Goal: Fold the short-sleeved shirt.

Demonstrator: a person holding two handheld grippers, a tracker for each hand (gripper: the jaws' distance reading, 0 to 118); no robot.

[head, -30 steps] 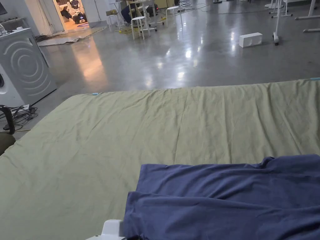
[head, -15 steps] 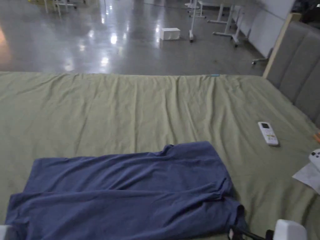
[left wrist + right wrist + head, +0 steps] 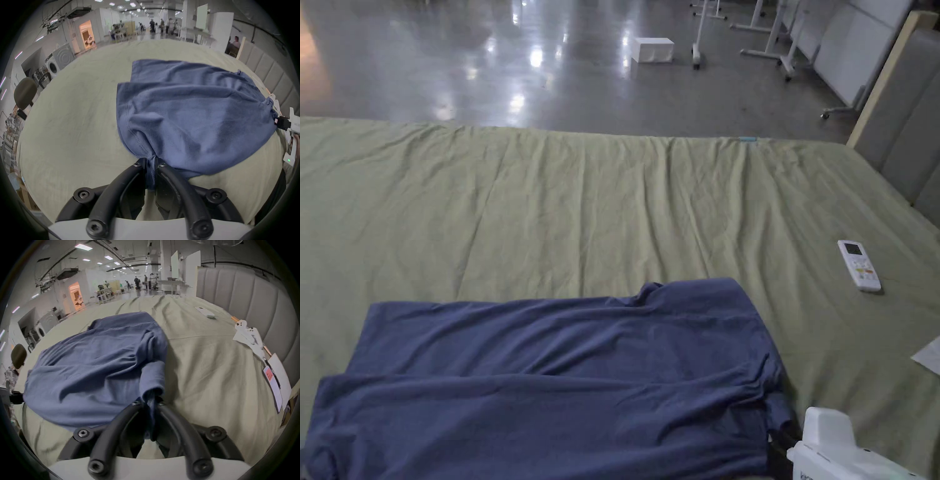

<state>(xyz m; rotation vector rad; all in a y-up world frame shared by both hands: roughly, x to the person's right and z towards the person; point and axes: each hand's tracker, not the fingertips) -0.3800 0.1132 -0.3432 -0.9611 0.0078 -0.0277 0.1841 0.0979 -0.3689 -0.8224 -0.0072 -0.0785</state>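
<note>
Green sheet (image 3: pixel 581 200) is lying under the shirt (image 3: pixel 562 375). Your left gripper (image 3: pixel 150 164) and right gripper (image 3: pixel 150 400) are each pinching its hem, seemingly at opposite corners.

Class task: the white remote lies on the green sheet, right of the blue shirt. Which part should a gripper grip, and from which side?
Grip the remote across its two long edges, near the middle, coming straight down from above. It lies flat, slim and elongated, with bare sheet around it, so its narrow width probably suits the jaws.

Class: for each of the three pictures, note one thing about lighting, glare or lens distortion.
Head view: dim, with ceiling-light glare on the polished floor. Left gripper view: fisheye lens bends the bed sheet into a dome, corners black. Right gripper view: same fisheye curve, distant background blurred.
</note>
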